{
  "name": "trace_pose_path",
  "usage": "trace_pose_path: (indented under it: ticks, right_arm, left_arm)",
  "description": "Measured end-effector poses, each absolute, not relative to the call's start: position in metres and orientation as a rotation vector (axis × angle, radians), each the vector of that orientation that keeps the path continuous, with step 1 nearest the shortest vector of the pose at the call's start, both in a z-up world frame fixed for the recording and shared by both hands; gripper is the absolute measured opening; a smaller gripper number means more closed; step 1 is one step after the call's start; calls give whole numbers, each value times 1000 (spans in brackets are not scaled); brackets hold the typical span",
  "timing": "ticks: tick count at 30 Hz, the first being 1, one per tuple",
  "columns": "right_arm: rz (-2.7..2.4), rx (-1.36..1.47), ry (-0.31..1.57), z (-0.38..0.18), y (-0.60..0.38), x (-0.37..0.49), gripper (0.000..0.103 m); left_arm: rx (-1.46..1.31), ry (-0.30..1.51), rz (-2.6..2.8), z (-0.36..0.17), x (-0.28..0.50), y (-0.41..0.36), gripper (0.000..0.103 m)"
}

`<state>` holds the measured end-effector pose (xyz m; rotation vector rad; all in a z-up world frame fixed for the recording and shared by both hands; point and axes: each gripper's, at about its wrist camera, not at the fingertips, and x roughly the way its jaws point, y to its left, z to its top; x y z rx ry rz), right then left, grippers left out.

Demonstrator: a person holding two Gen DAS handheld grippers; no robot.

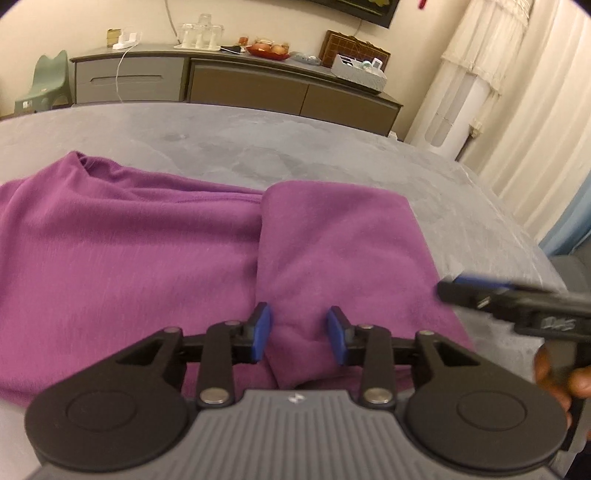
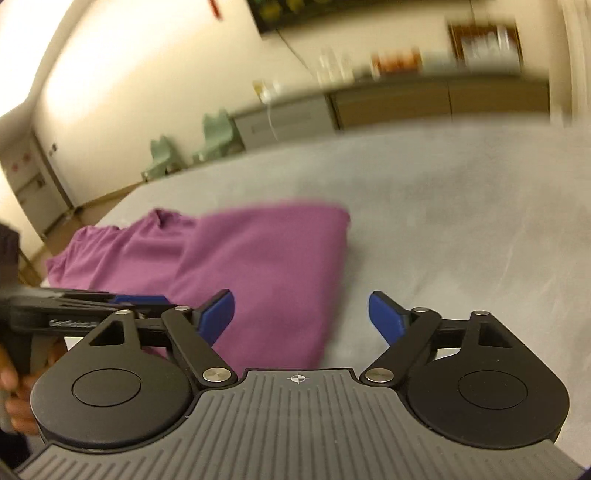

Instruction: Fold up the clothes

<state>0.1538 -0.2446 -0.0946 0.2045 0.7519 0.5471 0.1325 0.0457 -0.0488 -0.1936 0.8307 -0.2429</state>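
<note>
Grey bed (image 1: 332,147) bears purple garment (image 1: 147,258) under parted left gripper (image 1: 299,334); right gripper (image 2: 301,317) wide, beside it.

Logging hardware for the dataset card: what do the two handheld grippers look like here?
Both match: left gripper and right gripper have black linkage arms with silver rivets, round black side discs, a ribbed grey body with a small white crosshair mark, and blue pads on the fingertips. Seen side-on, each has a black handle with pale lettering, too blurred to read. A dark sleeve shows at the edge.

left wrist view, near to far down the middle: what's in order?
left hand-held gripper → purple garment → grey bed cover → sideboard → wall
</note>
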Motion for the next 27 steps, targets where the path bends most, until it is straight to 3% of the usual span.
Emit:
trace_pose_path:
  ticks: [2,3,10,27]
  right_arm:
    - [579,177,757,-98,-239,153,63]
    - [587,154,759,-98,-235,153,43]
    - [552,115,770,-96,-233,153,26]
    - [267,130,771,-84,-318,159,24]
  left_arm:
    - [-212,827,-241,-50,132,48,36]
    - [-216,826,-241,-50,134,48,36]
    - [-178,831,-226,-48,137,33,45]
    - [-150,838,-277,-50,163,-64,47]
